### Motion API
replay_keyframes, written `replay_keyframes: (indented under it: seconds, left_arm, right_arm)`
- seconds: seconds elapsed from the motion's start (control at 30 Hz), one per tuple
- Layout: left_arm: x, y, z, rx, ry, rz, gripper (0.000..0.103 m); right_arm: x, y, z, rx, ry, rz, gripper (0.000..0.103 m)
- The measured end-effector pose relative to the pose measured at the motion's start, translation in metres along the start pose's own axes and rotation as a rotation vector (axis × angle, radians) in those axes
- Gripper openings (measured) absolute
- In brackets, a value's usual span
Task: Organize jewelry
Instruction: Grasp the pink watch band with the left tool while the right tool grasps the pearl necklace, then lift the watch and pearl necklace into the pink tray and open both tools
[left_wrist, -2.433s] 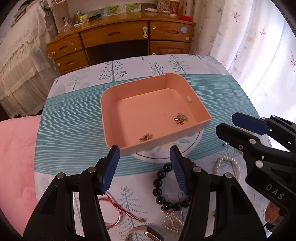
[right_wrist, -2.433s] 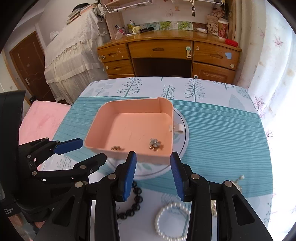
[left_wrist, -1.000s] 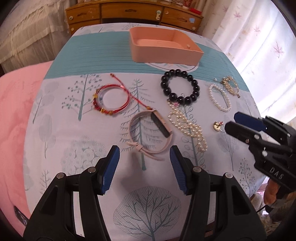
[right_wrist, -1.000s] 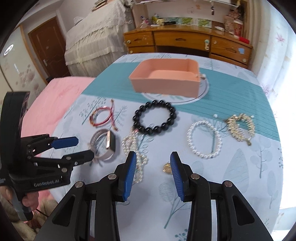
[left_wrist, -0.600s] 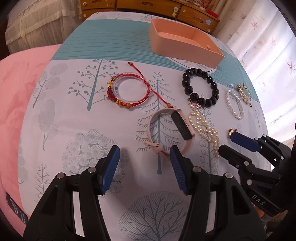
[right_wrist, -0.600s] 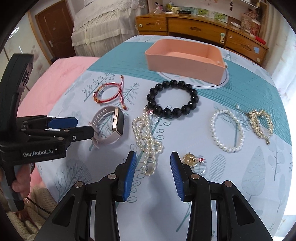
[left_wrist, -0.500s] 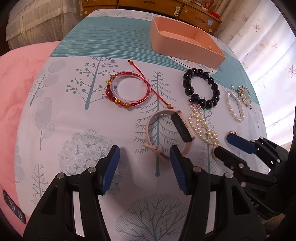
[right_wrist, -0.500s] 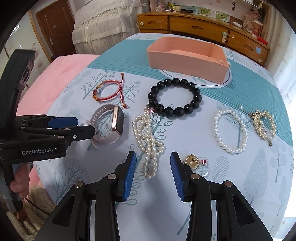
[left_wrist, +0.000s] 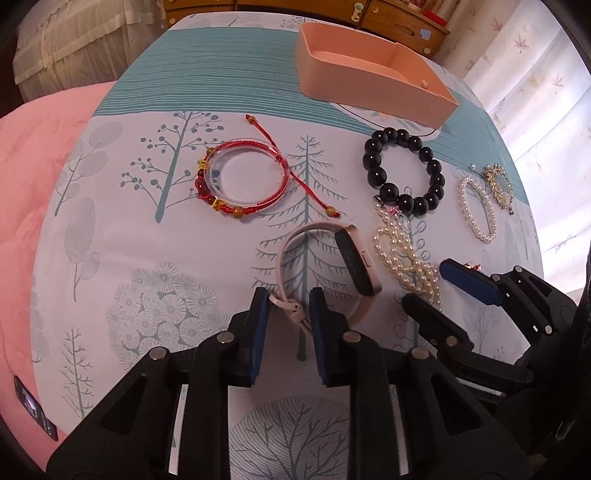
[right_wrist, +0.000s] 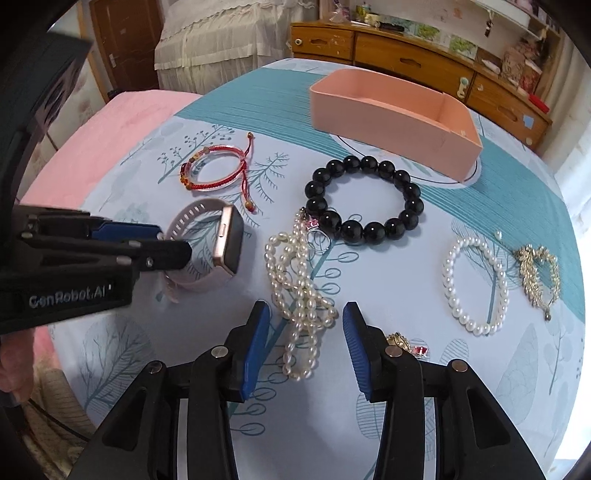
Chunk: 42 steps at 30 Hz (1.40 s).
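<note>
Between the left gripper's (left_wrist: 284, 308) blue fingers (left_wrist: 258, 317) sits the buckle end of the pink smartwatch (left_wrist: 328, 273); the fingers are closing around that strap section, and a narrow gap on each side suggests the pads are not yet pressing. The watch rests on its side on the bench (left_wrist: 147, 229), band loop open toward the far edge, dark face to the right of the fingers. Left hand is plainly the nearer one to this item.

Right gripper (right_wrist: 303, 332): fingers apart and widening slightly, straddling the near end of the pearl necklace (right_wrist: 299, 288). The necklace lies bunched, its long axis running away from the fingers toward the black bead bracelet (right_wrist: 364, 199), which it touches at a small pink-and-silver charm (right_wrist: 316, 230). No contact between pads and pearls is visible.

Other loose pieces on the bench:
- red cord bracelet (left_wrist: 240, 181), beyond the watch, well apart from both grippers;
- small pearl bracelet (right_wrist: 474, 284), to the right;
- gold leaf bracelet (right_wrist: 537, 273), just beside the pearl bracelet;
- gold pendant (right_wrist: 399, 339), just right of the right gripper's finger.

Container: peach tray (right_wrist: 391, 122) at the far side of the bench, beyond the black beads. Its floor is mostly hidden behind the near wall, so contents cannot be told.

Judgement: two pickups in hand, the watch nearer completion than the necklace; both then need carrying forward to the tray.
</note>
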<state>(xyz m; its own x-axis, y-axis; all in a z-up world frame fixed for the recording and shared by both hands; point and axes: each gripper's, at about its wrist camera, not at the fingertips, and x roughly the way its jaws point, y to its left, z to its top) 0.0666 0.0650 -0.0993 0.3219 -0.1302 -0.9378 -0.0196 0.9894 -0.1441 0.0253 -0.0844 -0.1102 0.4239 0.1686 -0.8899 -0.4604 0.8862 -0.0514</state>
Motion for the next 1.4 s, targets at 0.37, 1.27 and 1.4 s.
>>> replay_keyframes:
  seconds: [0.37,1.27,1.4]
  left_arm:
    - [-0.003,-0.029,-0.011,0.104,-0.041,0.023,0.006]
    - [-0.078,-0.005,0.001,0.098,-0.181,0.029,0.006]
    - [-0.096,-0.007,0.019,0.116,-0.22,0.05,0.006]
  right_arm:
    - [-0.005,-0.007,-0.004,0.032,-0.012,0.019,0.012]
    - [-0.157,-0.045,0.067,0.219,-0.337,0.053,0.004]
    - [-0.183,-0.058,0.082,0.229,-0.396,0.038,0.004]
